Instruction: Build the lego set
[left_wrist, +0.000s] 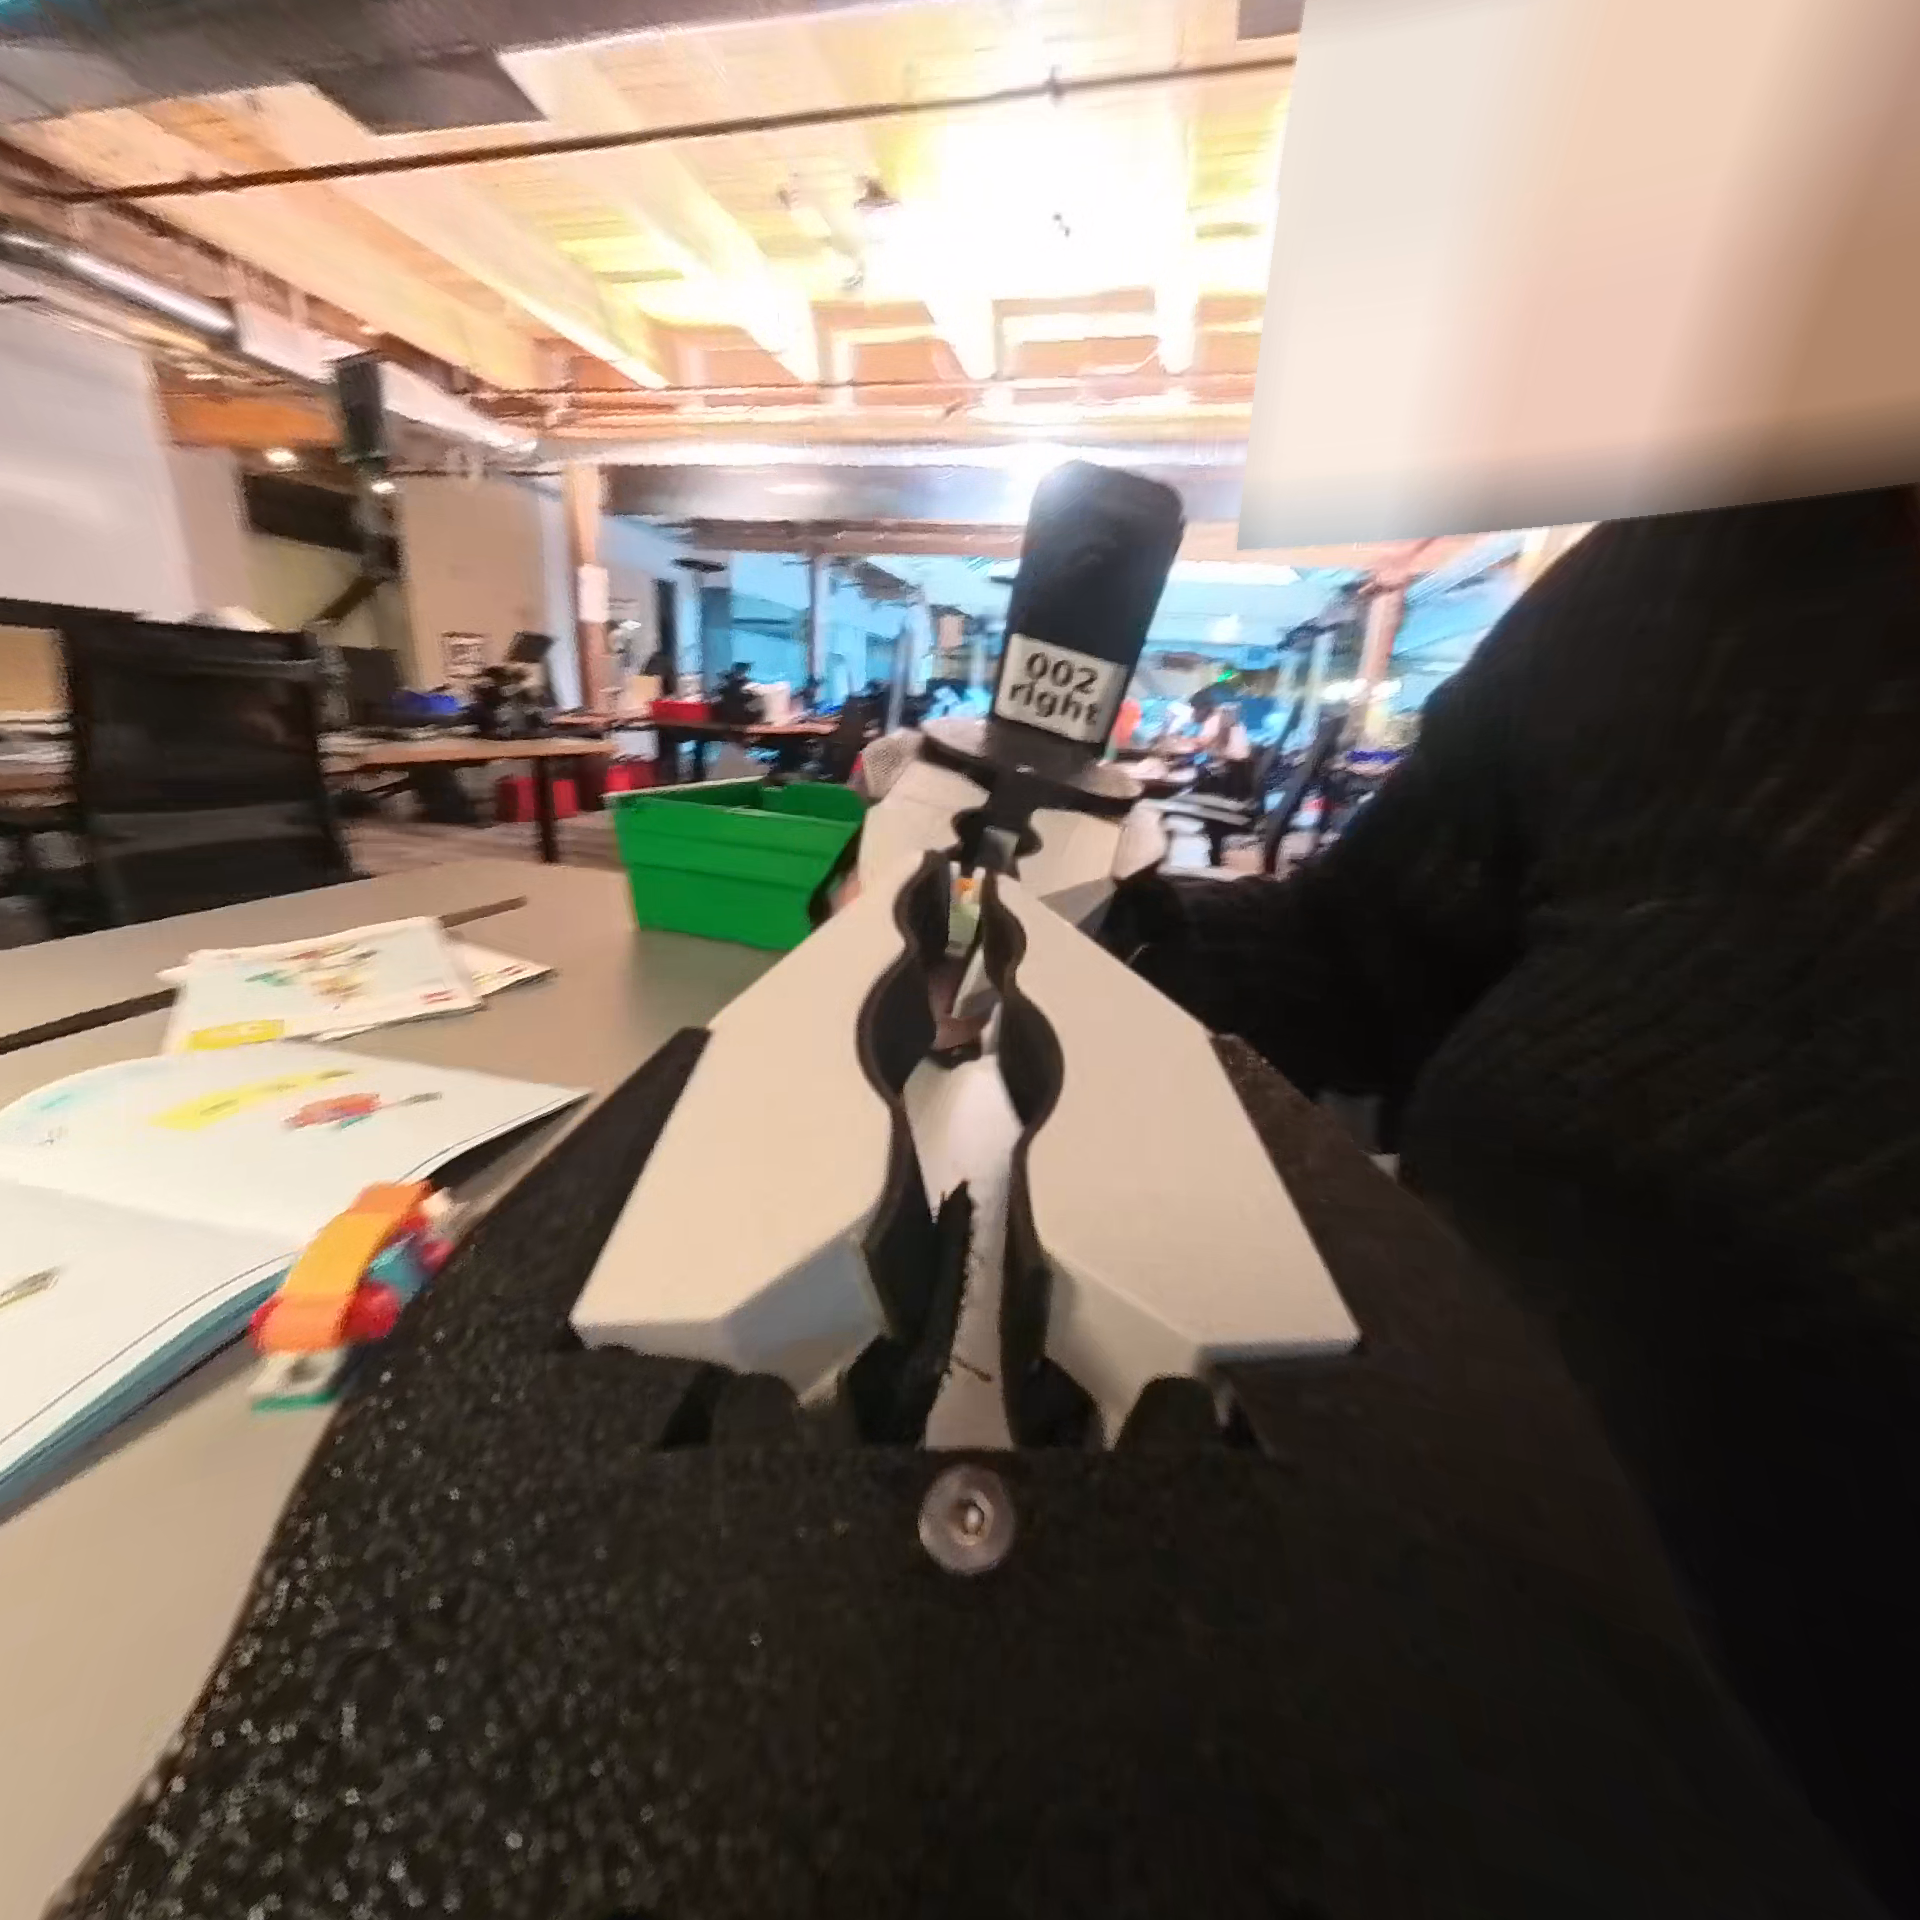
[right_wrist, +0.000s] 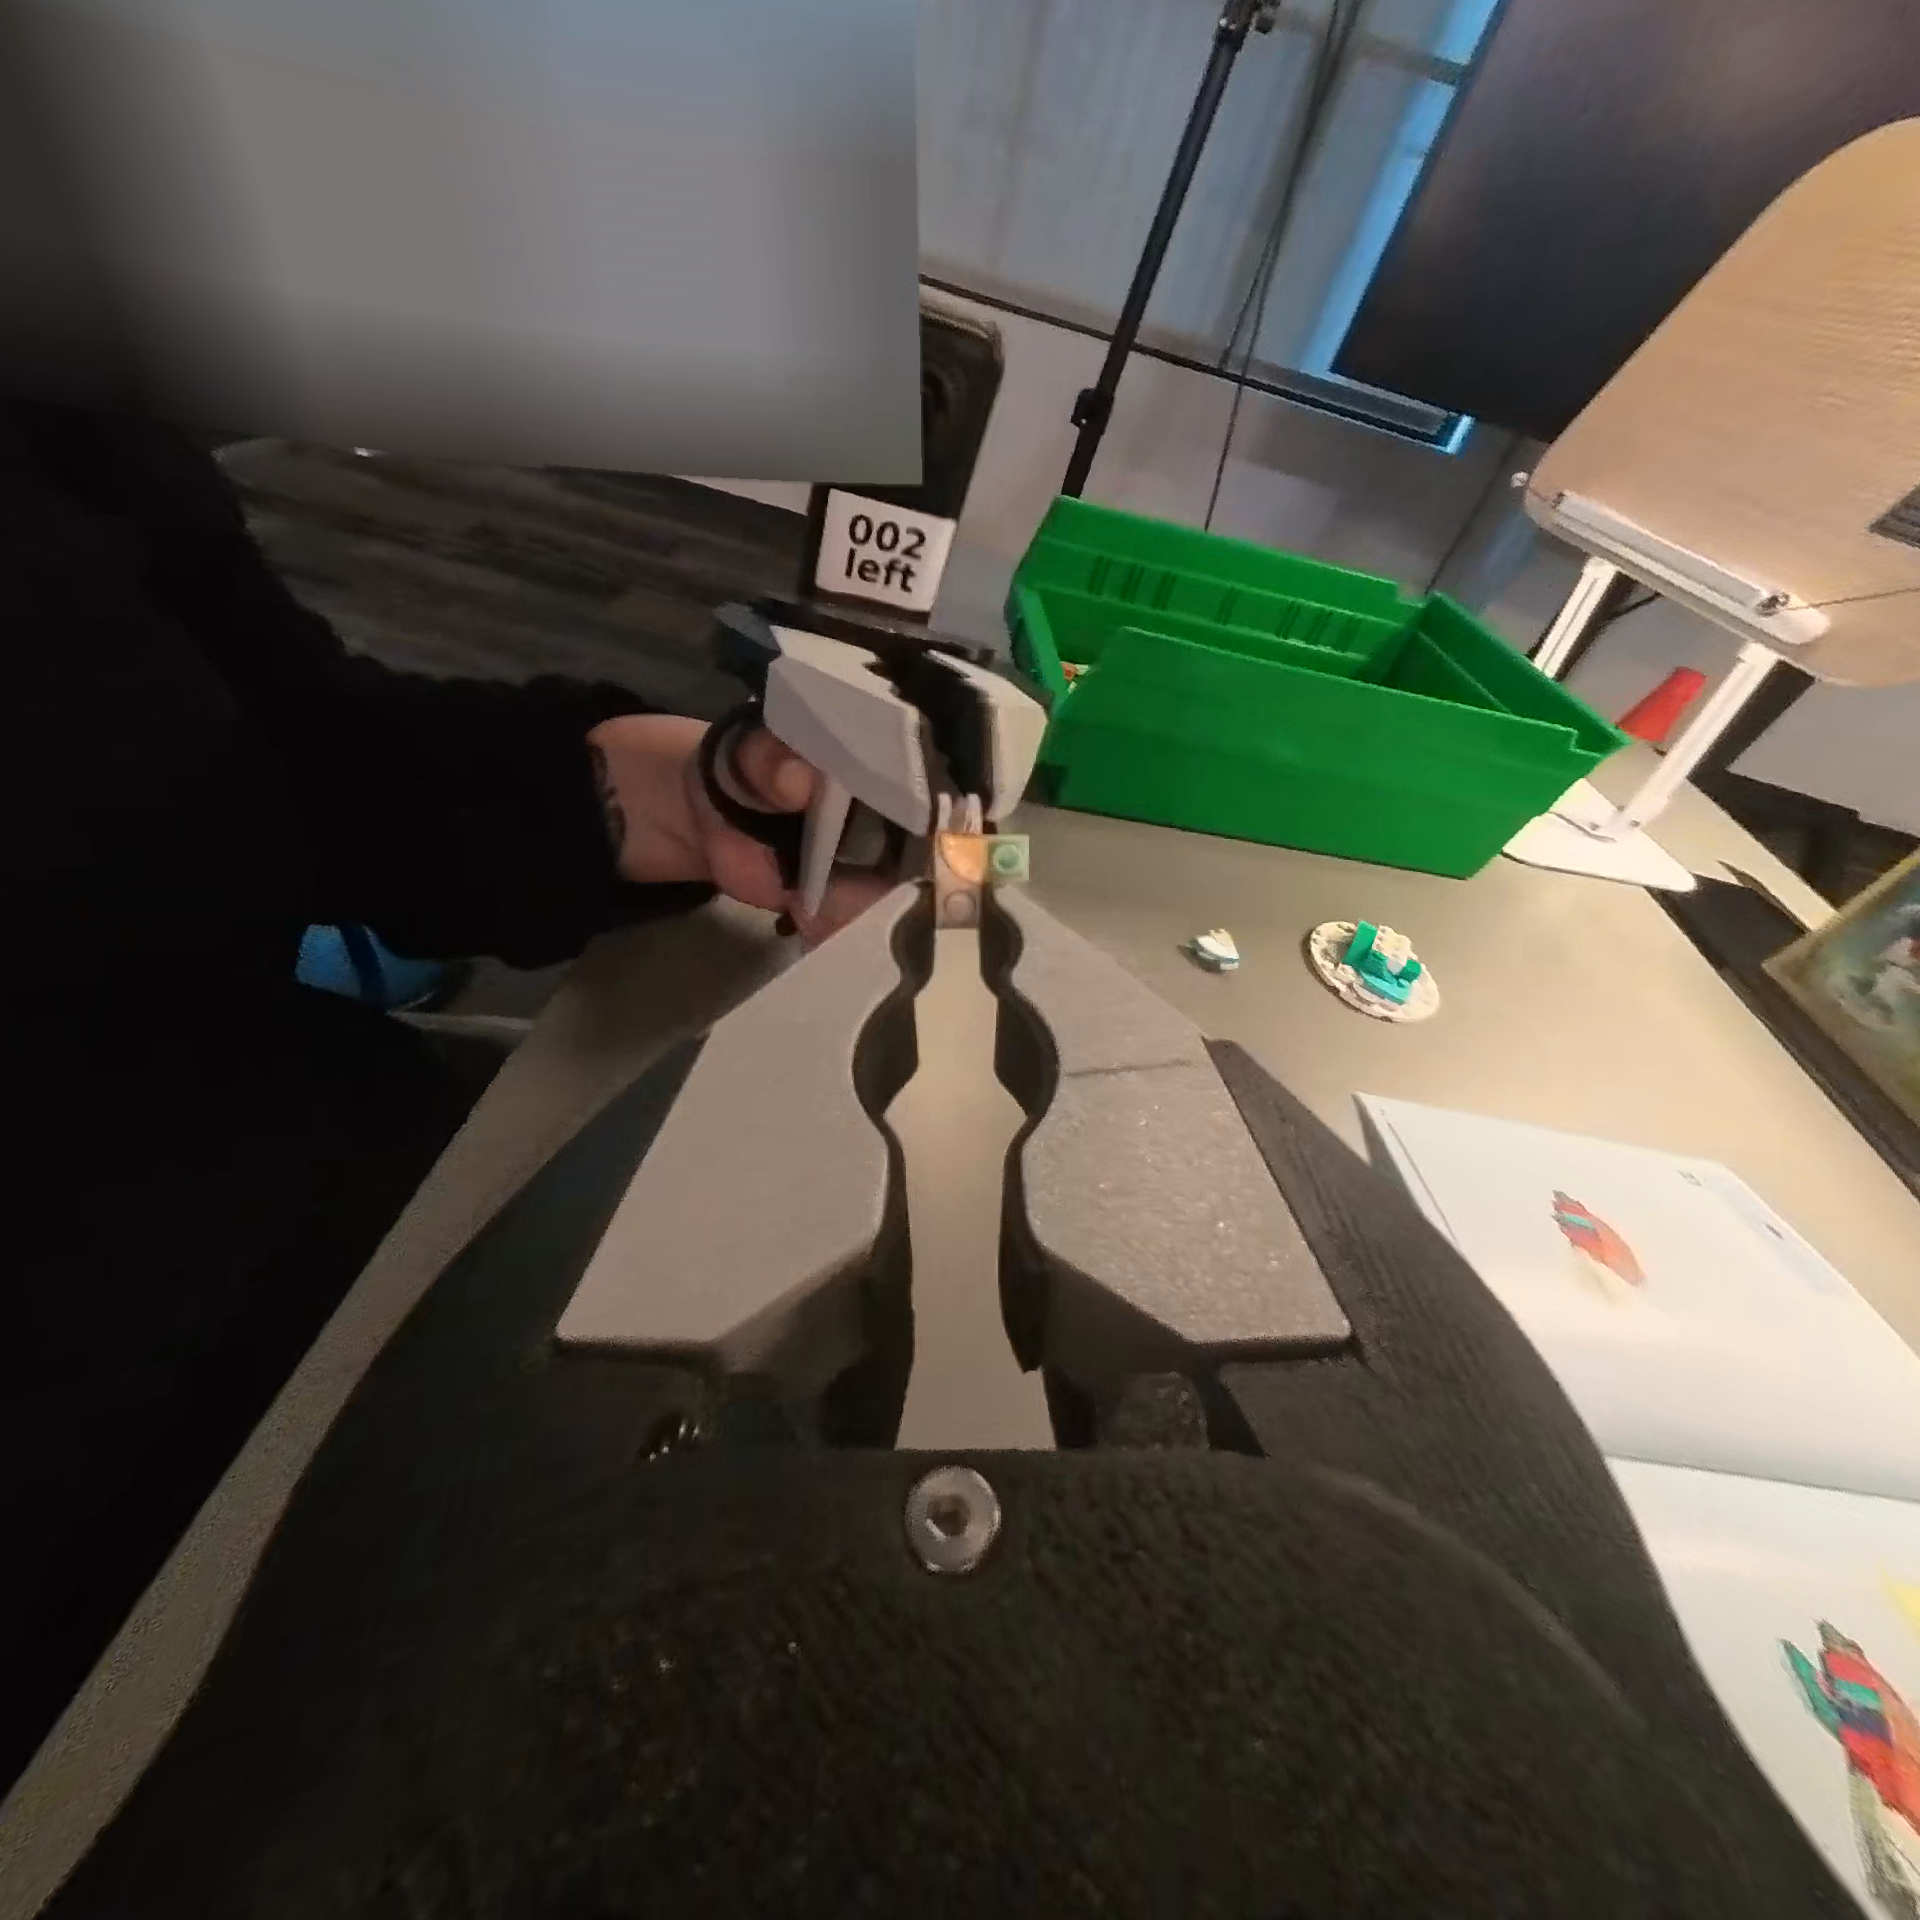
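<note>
lego piece (right_wrist: 961, 883), grey plate with a green stud tile, pinched at my right gripper (right_wrist: 951, 896) tips, above the table edge. left gripper (right_wrist: 961, 816) meets it tip to tip, jaws narrow on the same piece i think. risk: misaligned push pops it loose.

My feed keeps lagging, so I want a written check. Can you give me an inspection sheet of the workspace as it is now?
Surface: grey table, mostly bare between items.
Job's things: small brick piece held in the air between both tongs; round white plate build and a small loose piece on the table; orange and red build by the open instruction booklet; green bin.
Clutter: more booklets.
Grippers: right tongs shut on the brick piece; left tongs closed on it from the other side.
Cables: thin cords behind the bin by a black stand.
Surroundings: open office, desks, chairs.
</note>
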